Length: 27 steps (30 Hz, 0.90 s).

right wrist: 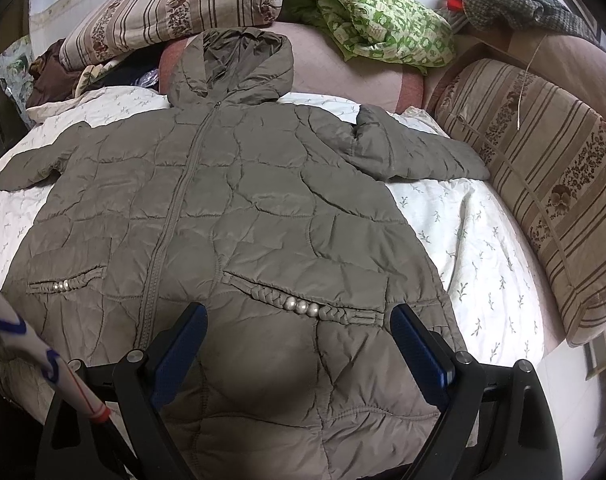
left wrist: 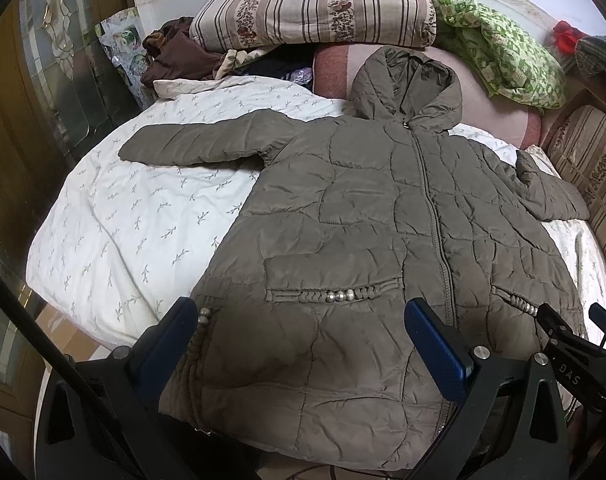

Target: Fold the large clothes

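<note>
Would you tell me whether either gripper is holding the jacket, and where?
Nothing is held: the left gripper and right gripper are both open above the jacket.

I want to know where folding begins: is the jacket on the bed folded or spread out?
Spread out: the jacket lies flat, front up and zipped, both sleeves out sideways and the hood above.

Jacket: olive quilted hooded jacket (left wrist: 367,216) lying flat, front up, zipper closed, sleeves spread outward.
Surface: white leaf-print quilt (left wrist: 135,216) beneath jacket.
Left gripper: left gripper (left wrist: 303,320) above the hem, blue-padded fingers (left wrist: 435,348) spread wide, nothing between them.
Background: striped pillow (left wrist: 315,8); green patterned cloth (left wrist: 499,48).
</note>
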Tool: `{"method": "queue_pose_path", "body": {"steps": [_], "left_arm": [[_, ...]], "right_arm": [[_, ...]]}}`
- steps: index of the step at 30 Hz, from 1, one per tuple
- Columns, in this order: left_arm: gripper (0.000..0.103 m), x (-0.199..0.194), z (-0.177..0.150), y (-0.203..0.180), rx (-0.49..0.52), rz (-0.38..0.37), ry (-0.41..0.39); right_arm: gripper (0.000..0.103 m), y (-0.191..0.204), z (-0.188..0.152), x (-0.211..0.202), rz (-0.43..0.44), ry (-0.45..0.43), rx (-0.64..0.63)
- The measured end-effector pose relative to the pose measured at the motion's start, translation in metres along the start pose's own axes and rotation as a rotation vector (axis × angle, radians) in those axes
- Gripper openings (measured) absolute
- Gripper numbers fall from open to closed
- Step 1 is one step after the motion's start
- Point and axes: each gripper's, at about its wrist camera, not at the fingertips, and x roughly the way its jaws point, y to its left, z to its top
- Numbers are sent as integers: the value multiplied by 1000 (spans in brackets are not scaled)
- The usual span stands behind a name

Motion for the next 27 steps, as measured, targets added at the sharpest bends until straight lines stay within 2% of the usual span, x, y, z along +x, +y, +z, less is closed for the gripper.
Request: {"method": "queue_pose_path", "body": {"steps": [6,12,17,20,22,27], "left_arm": [[103,0,-3,1,-16,-11,3],[103,-8,-26,1,-83,-28,-5],[103,-15,-44,-2,-44,-56,8],[103,-12,-49,1,-51,-121,46],[103,-14,-49,4,-59,-109,40],[103,-17,-48,4,-48,-141,13]], "right_arm": [[95,-2,0,0,0,1,6],[95,-18,3,1,-18,1,57],[95,-23,8,-4,-19,-11,88],[95,-20,13,-7,-17,-21,91],[95,-17,15,-9,-11,-24,88],[95,-7,19,-16,6,-55,68]]}}
